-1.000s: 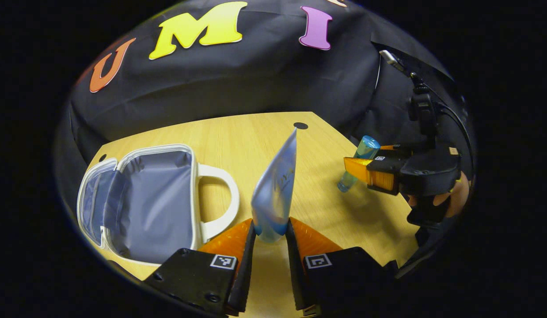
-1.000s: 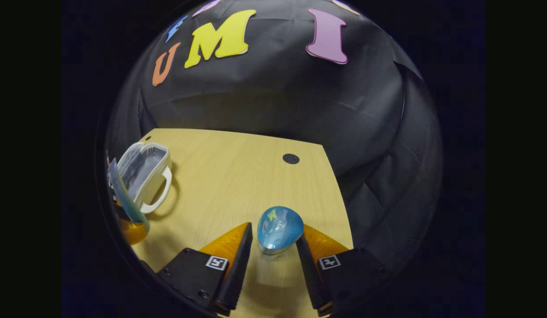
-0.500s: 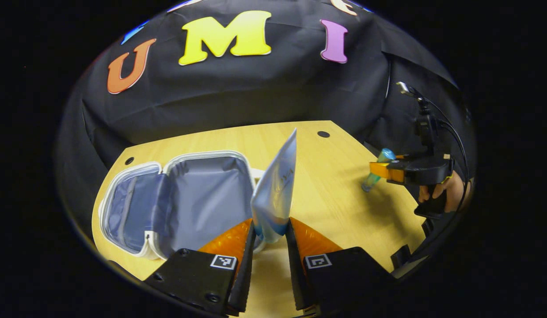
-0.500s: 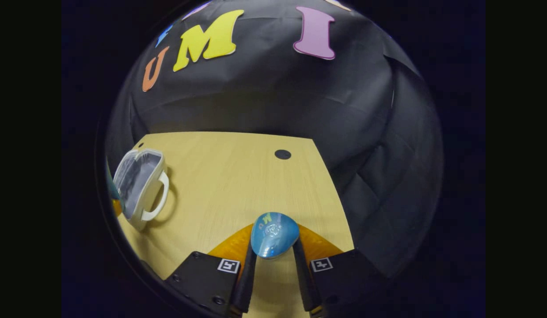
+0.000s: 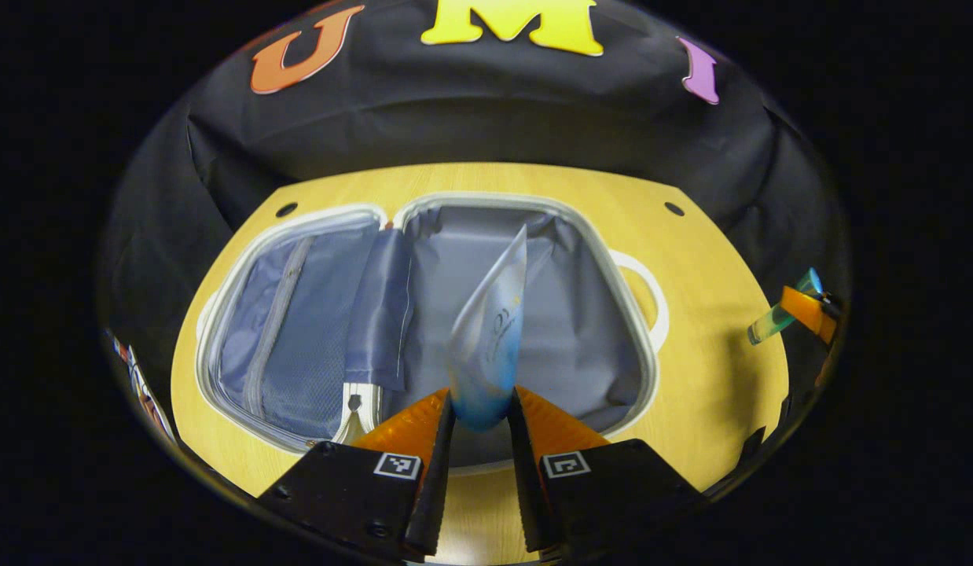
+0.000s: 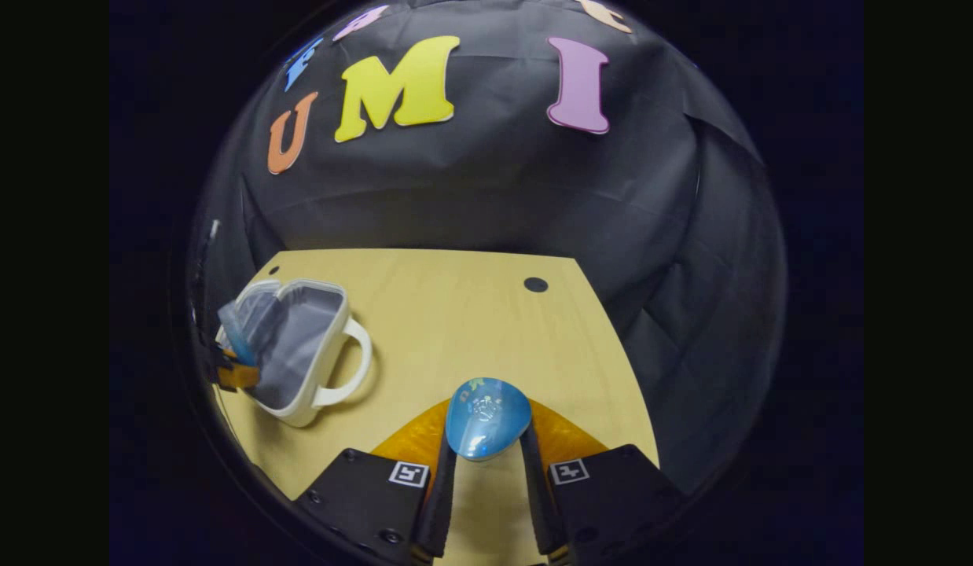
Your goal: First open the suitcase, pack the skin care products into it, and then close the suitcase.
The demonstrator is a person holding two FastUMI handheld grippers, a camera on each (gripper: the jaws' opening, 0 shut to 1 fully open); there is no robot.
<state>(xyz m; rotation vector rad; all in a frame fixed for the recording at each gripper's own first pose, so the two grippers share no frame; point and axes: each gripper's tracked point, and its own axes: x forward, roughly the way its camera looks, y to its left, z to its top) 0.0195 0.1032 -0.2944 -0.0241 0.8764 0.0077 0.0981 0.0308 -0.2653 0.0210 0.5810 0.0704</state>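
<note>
The white suitcase (image 5: 624, 314) lies open on the wooden table (image 5: 714, 377), its grey lining showing. My left gripper (image 5: 480, 417) is shut on a pale blue skin care tube (image 5: 490, 330), held upright above the suitcase's right half. In the right gripper view, my right gripper (image 6: 486, 448) is shut on a clear blue bottle (image 6: 486, 417), seen cap-on, over the table's near right part. The suitcase (image 6: 329, 354) sits far left there, with the tube (image 6: 236, 334) and the left gripper (image 6: 236, 376) over it. The blue bottle (image 5: 781, 314) and the right gripper (image 5: 809, 308) appear at the right edge of the left gripper view.
The suitcase's left half has a zipped mesh pocket (image 5: 278, 338) and a loose grey flap (image 5: 380, 314). A white handle (image 5: 651, 295) sticks out on its right side. Dark round holes (image 5: 674, 208) mark the table's far corners. Black cloth wall rises behind the table.
My left gripper carried the tube leftward until it hangs over the open suitcase. My right gripper closed on the blue bottle and holds it, drifting little.
</note>
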